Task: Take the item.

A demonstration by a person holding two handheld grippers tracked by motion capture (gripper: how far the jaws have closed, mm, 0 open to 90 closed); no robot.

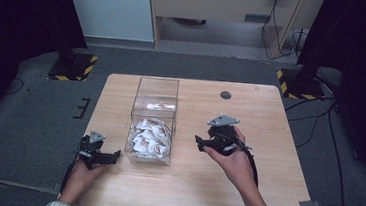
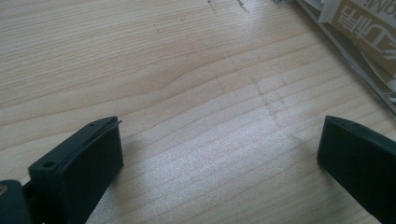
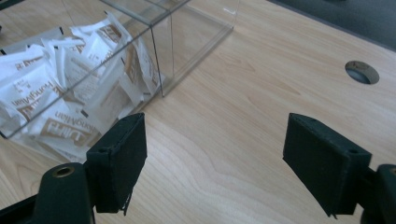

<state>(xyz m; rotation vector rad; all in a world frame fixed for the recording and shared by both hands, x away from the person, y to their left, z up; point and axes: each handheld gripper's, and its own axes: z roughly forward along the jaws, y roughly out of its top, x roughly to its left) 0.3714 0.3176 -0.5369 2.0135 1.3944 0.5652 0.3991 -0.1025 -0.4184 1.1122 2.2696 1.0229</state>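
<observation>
A clear plastic box (image 1: pixel 153 120) stands on the wooden table (image 1: pixel 188 194), slightly left of the middle, with its long side running away from the person. A wall divides it in two. The near compartment holds a heap of white sachets (image 1: pixel 150 138) printed in brown; the far compartment (image 1: pixel 156 93) looks nearly bare apart from a bright glare on its floor. In the right gripper view the box (image 3: pixel 187 42) lies up and to the left, the sachets (image 3: pixel 60 93) pressing against its clear wall.

The right gripper (image 1: pixel 199 140) is held above the table just right of the box, pointing toward it and apart from it. Its jaws stand wide apart with nothing between them, bare wood showing in the gap (image 3: pixel 212 154).

The left gripper (image 1: pixel 114 155) sits low near the table's left edge, just beside the box's near corner, its jaws likewise spread with nothing in them (image 2: pixel 219 154). A round cable hole (image 1: pixel 226 94) lies in the table's far part.
</observation>
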